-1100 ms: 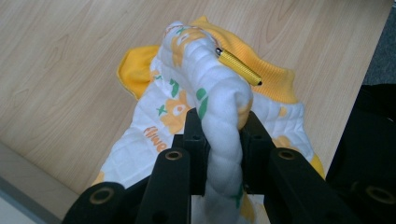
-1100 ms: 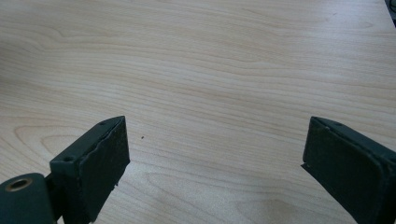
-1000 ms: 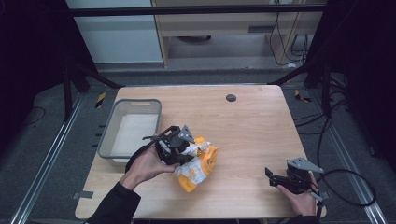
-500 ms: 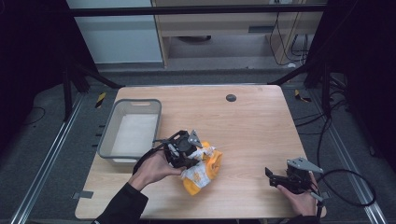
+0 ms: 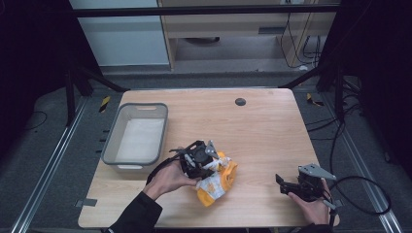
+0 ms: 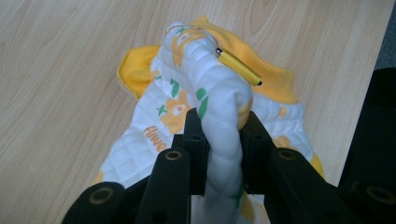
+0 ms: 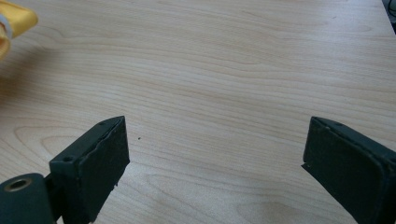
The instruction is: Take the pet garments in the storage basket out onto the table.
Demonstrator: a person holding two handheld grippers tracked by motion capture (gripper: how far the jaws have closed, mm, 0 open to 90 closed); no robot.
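Item: small quilted garment (image 5: 217, 177), white with orange flower print and yellow trim; a yellow zip pull (image 6: 238, 66) shows at its raised fold.
Location: on the table (image 5: 262, 126), near its front edge, well to the right of the grey bin (image 5: 137, 138) and apart from it.

Left gripper (image 5: 200, 156): jaws closed tight on a bunched fold of the garment, the cloth pinched between the pads (image 6: 194, 135) and bulging above them.
Right gripper (image 5: 287, 184): jaws wide apart, holding nothing, resting low over bare wood far to the right of the bin, clear of the garment.

Change noted: over the last second the left gripper and the garment have drifted further from the bin, toward the table's middle; the cloth is now more gathered and partly lifted. The right gripper has not moved.

Reading: the garment is secured but is not heading binward yet; probably it is being repositioned or lifted first, before any carry to the bin. The single-fold grip may let loose cloth drag.
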